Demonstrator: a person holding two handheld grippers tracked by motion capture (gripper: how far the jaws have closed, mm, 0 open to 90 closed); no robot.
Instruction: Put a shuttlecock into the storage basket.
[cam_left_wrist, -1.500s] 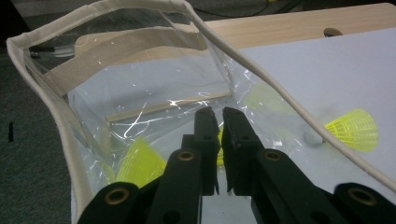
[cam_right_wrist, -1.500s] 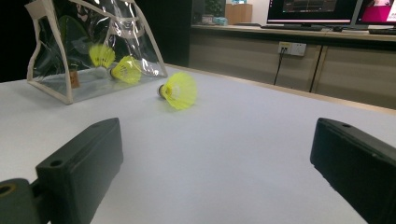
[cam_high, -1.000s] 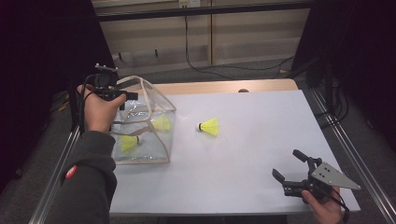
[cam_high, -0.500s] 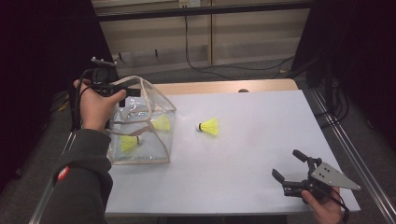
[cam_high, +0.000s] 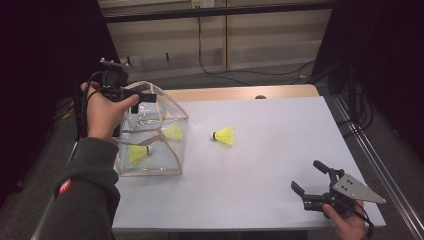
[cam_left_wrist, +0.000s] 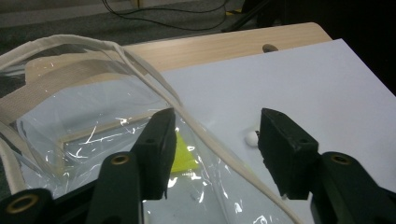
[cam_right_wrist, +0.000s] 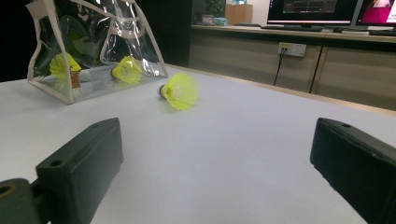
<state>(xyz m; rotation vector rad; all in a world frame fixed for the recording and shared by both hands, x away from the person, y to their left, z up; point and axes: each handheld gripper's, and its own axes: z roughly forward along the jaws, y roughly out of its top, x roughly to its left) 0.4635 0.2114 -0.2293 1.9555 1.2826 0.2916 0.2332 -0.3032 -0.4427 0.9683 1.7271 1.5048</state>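
Lifted slightly since the earlier frame, my left gripper (cam_high: 145, 96) has just been opening its jaws, now half apart astride the bag's rim, gripping nothing; my right gripper (cam_high: 311, 182) rests wide open and empty at the near right; clear plastic bag (cam_high: 150, 131), cream-trimmed, stands at the table's left, holding two yellow shuttlecocks (cam_high: 139, 152); third shuttlecock (cam_high: 223, 135) lies mid-table; no legible writing.

No legible text, label or brand anywhere, monitor screens (cam_right_wrist: 322, 9) too blurred to read, red sleeve patch (cam_high: 64, 186) unreadable
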